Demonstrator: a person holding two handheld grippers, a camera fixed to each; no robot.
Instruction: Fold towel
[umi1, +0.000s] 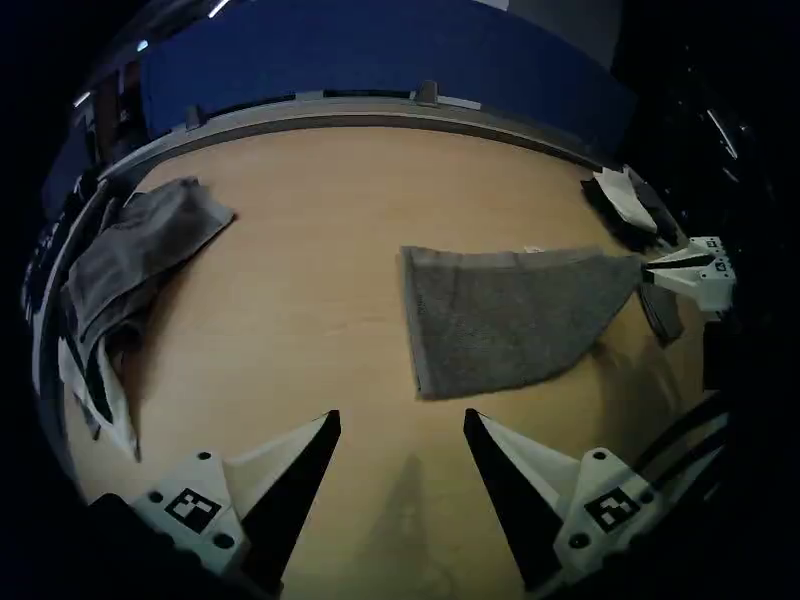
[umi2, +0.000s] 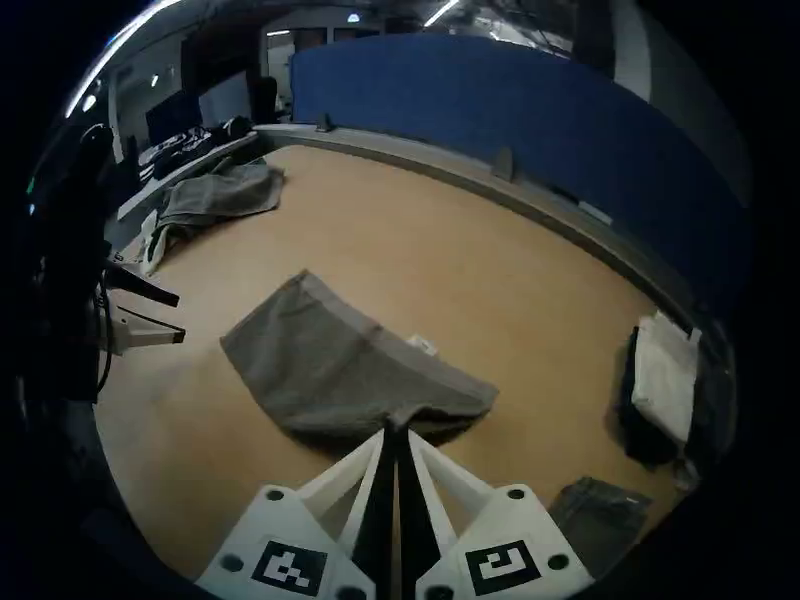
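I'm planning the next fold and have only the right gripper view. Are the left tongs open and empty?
Observer: Yes. In the left gripper view the left tongs stand wide open with nothing between them.
Operator: Where are they aimed?
Observer: At the towel, which lies ahead of them with bare table in between. They are not touching it.
Operator: And mine, seen from that side?
Observer: The right tongs meet the towel's far right corner, where the cloth narrows to a point.
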